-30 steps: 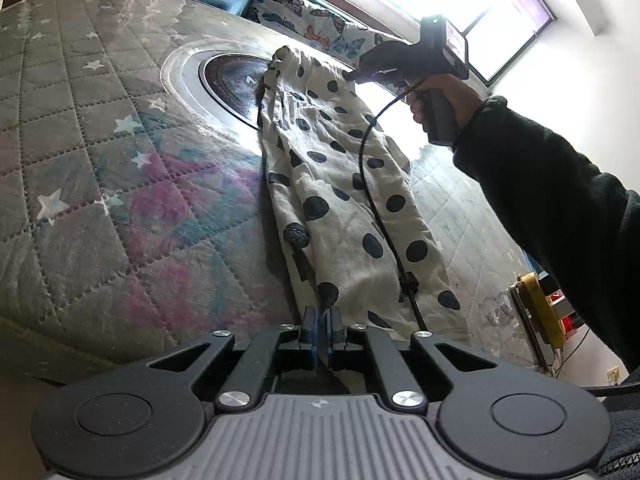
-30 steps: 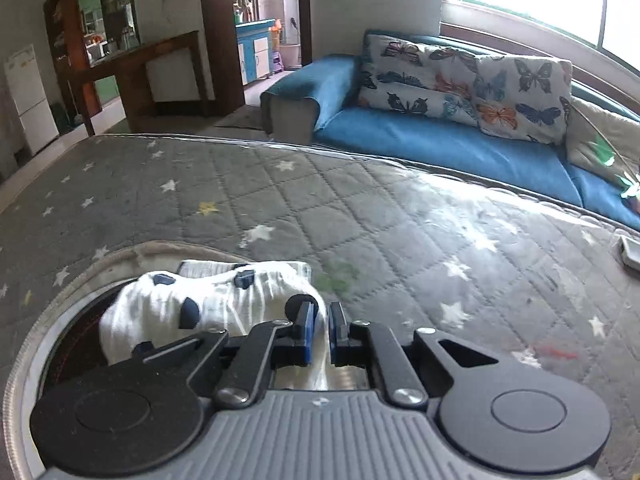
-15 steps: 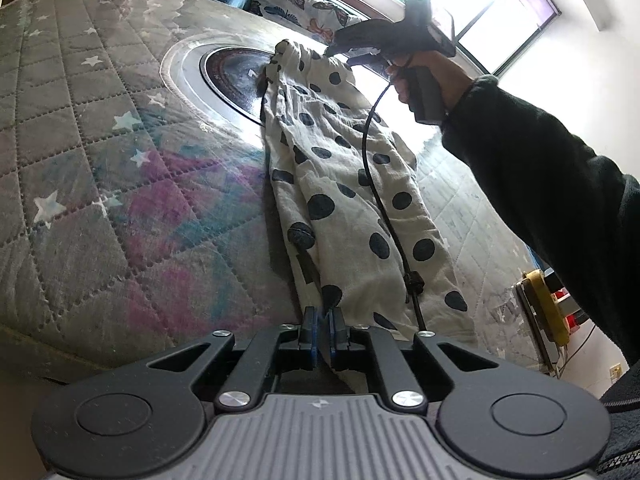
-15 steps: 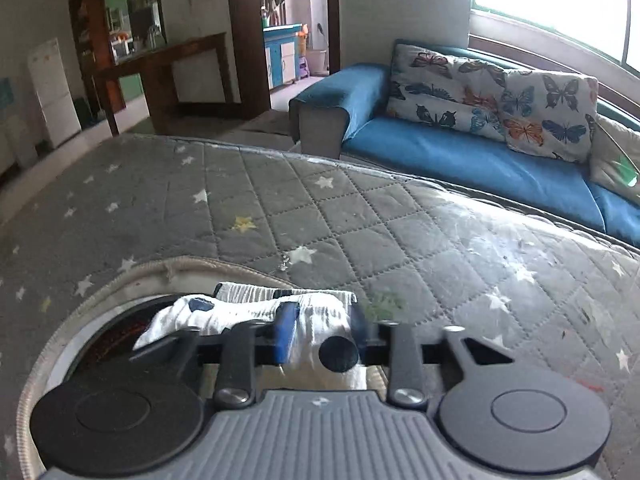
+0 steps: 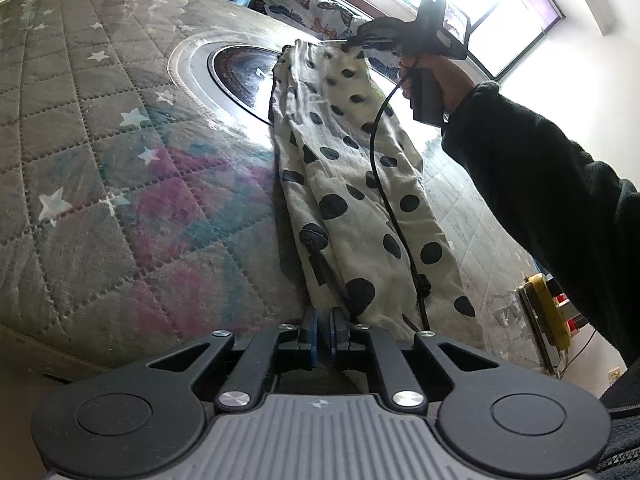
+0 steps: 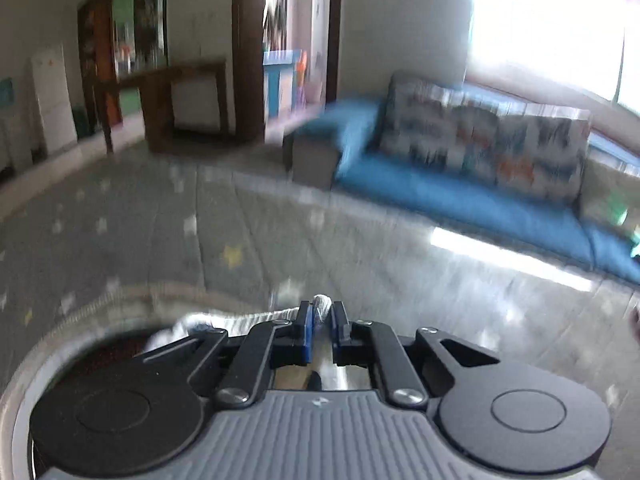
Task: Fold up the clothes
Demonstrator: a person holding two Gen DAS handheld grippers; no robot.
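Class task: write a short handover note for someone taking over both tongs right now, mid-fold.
Left tongs: shut on the near end of the dotted cloth.
Right tongs: shut on the far end, pinching a bunch of fabric, held above the mattress.
Cloth: stretched lengthwise across the mattress, partly over the round inlay.
Done: both ends gripped.
Left: bring the ends together to fold, then smooth.

A long cream cotton garment with large dark polka dots [image 5: 360, 184] lies stretched lengthwise on the quilted mattress, folded into a narrow strip. One end reaches the mattress's near edge. The far end, beside the round inset panel, is lifted and wrinkled.
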